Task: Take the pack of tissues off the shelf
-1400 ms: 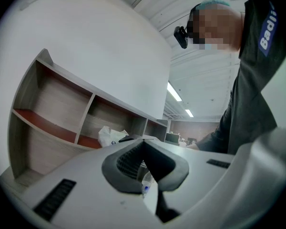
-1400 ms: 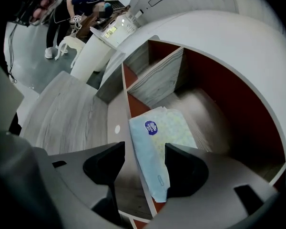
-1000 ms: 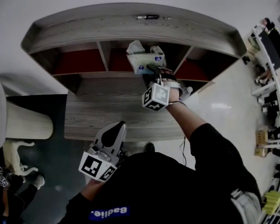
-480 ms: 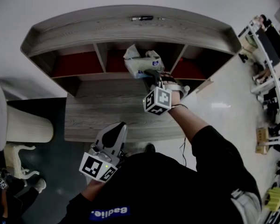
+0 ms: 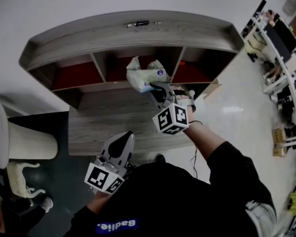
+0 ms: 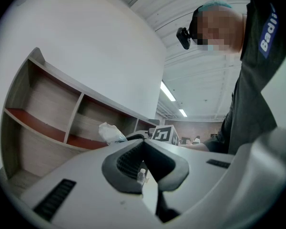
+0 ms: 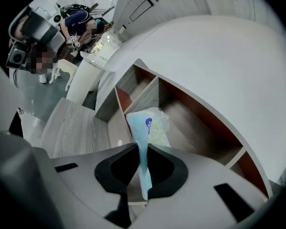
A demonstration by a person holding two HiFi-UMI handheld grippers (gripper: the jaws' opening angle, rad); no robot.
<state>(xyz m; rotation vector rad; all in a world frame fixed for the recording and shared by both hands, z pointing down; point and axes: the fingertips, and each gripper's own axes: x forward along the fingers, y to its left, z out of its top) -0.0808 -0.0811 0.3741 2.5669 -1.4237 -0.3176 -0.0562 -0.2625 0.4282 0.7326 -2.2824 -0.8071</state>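
Two grippers show: the right gripper's (image 5: 156, 87) jaws are clamped on the tissues (image 5: 145, 76) at the front edge of the shelf's (image 5: 113, 33) middle compartment, and the left gripper's (image 5: 126, 134) jaws are together.

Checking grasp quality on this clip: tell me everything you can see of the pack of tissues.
The pack of tissues is a soft, crinkled, plastic-looking wrapper, pale blue and white with a small dark blue mark. It sits at the front of the middle compartment of the shelf. The right gripper is shut on its thin, flattened end, with the fuller part of the pack standing out beyond the jaws. Whether it touches the shelf board cannot be told.
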